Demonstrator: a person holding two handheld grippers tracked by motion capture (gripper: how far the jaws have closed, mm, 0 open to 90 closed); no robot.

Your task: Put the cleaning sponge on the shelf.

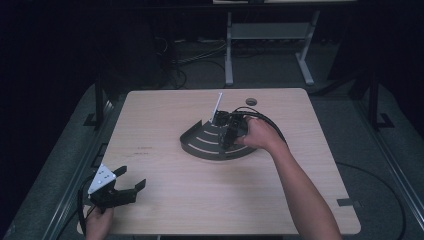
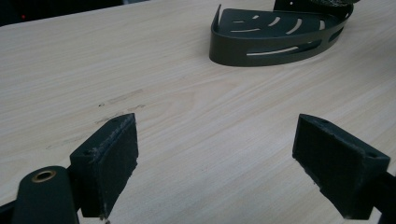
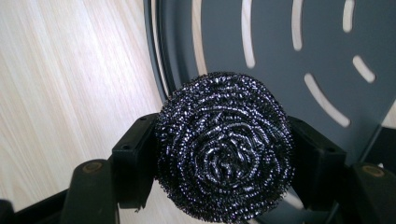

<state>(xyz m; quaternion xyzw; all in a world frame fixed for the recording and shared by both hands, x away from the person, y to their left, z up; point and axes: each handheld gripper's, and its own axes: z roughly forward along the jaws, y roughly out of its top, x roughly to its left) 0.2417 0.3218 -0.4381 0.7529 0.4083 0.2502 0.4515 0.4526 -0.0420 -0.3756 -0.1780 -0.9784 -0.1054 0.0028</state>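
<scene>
The right gripper (image 3: 224,154) squeezes the round, dark, shiny wire scrubbing ball (image 3: 225,145) over the dark slotted metal corner tray (image 3: 280,42); it looks light and squashy, probably best held by its sides

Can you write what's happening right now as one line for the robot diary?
right tongs: shut on steel wool scourer | over dark corner shelf tray | left tongs: open, holding nothing, above wooden table

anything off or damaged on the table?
Nothing stands out. The dark slotted corner shelf tray sits flat on the wooden table; the round steel-wool scourer is held cleanly in the right gripper over it.
</scene>
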